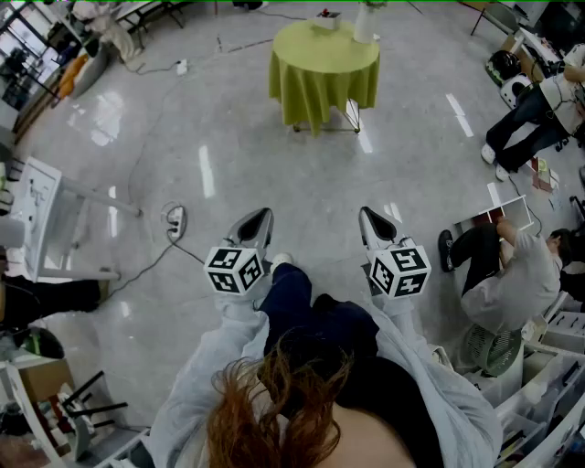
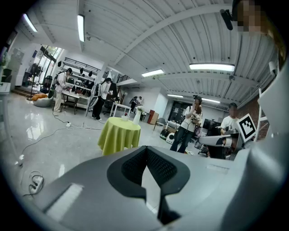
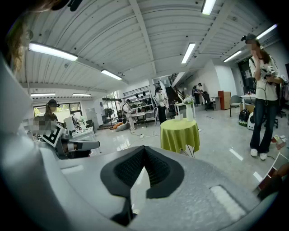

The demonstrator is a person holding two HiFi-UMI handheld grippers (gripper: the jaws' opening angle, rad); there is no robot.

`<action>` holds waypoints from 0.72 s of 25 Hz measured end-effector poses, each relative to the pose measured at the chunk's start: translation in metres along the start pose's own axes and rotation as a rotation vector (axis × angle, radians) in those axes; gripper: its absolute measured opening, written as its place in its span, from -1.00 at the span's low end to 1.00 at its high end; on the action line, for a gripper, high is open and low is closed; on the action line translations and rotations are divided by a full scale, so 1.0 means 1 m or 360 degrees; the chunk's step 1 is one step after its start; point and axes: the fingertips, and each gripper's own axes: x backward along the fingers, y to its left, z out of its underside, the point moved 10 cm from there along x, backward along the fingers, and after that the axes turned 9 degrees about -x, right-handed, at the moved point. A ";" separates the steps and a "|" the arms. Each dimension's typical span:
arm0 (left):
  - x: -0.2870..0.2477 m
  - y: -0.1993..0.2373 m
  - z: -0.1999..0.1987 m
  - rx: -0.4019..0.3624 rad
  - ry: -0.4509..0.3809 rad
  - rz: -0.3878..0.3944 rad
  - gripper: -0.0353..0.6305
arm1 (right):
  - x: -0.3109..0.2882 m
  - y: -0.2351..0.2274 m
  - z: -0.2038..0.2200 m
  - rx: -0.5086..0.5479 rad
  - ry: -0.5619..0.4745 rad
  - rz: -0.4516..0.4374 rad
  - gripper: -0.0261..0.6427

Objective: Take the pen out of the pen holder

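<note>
At the far side of the floor (image 1: 228,155), on the round bench (image 1: 324,69) draped in yellow-green cloth, a tall white vessel (image 1: 366,26) is standing beside a smaller low item (image 1: 326,18). Their contents, and the pen, are too small to tell. Well short of the bench, the left tongs (image 1: 265,216) and right tongs (image 1: 365,214) are pointing toward it side by side, tilting slightly downward, each with jaws closed together and gripping nothing.

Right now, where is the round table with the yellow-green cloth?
In the head view the table stands at the top centre, far across the floor ahead of the left tongs and the right tongs; a white vase stands on it.
</note>
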 end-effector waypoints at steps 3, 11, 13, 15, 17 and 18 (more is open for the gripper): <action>0.006 -0.005 -0.001 -0.0002 -0.0027 0.0007 -0.84 | 0.005 0.003 0.000 0.0012 -0.0005 -0.0013 -0.92; 0.034 -0.016 0.016 0.0031 -0.0030 -0.0015 -0.84 | 0.014 0.022 0.019 0.0040 0.0056 -0.0079 -0.92; 0.042 -0.019 0.021 0.0040 -0.0028 -0.0028 -0.84 | 0.017 0.025 0.024 0.0039 0.0044 -0.0062 -0.91; 0.050 -0.022 0.026 0.0047 -0.0024 -0.0042 -0.84 | 0.021 0.028 0.028 0.0035 0.0027 -0.0042 -0.89; 0.058 -0.025 0.033 0.0054 -0.0013 -0.0047 -0.84 | 0.024 0.030 0.035 0.0012 0.0022 -0.0042 -0.55; 0.062 -0.027 0.036 0.0057 -0.0003 -0.0048 -0.84 | 0.025 0.031 0.038 -0.0005 0.0025 -0.0043 -0.38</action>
